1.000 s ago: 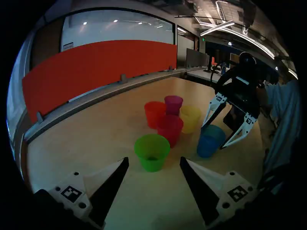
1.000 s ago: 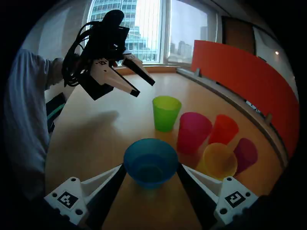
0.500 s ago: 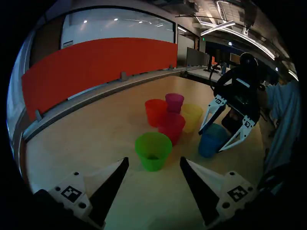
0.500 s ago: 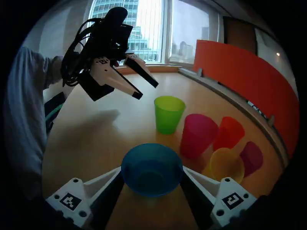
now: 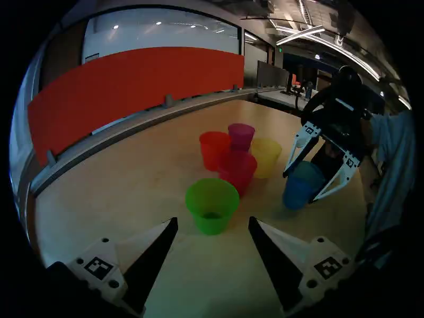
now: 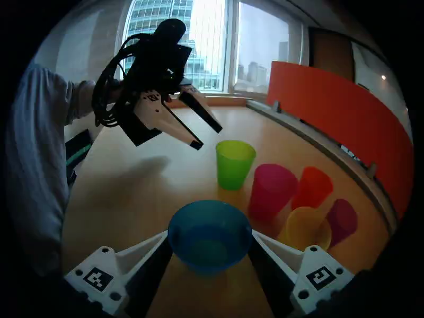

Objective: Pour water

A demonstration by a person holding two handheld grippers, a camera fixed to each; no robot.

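Note:
The blue cup (image 6: 209, 252) sits between the fingers of my right gripper (image 6: 210, 239), which is shut on it. In the left gripper view the same blue cup (image 5: 301, 186) hangs slightly above the table in the right gripper (image 5: 299, 188), a little tilted. A green cup (image 5: 212, 204) stands upright on the table just ahead of my left gripper (image 5: 212, 220), which is open with nothing between its fingers. In the right gripper view the left gripper (image 6: 209, 139) hovers above the table to the left of the green cup (image 6: 235, 163).
Behind the green cup stands a cluster of cups: pink (image 5: 237, 169), orange (image 5: 213, 149), magenta (image 5: 241, 135) and yellow (image 5: 265, 156). An orange partition (image 5: 132, 85) runs along the wooden table's (image 5: 132, 180) far edge. A person's sleeve (image 6: 37, 159) is at the left.
The right gripper has raised the blue cup off the table and carried it slightly away from the cluster. The left gripper has drifted a little nearer the green cup.

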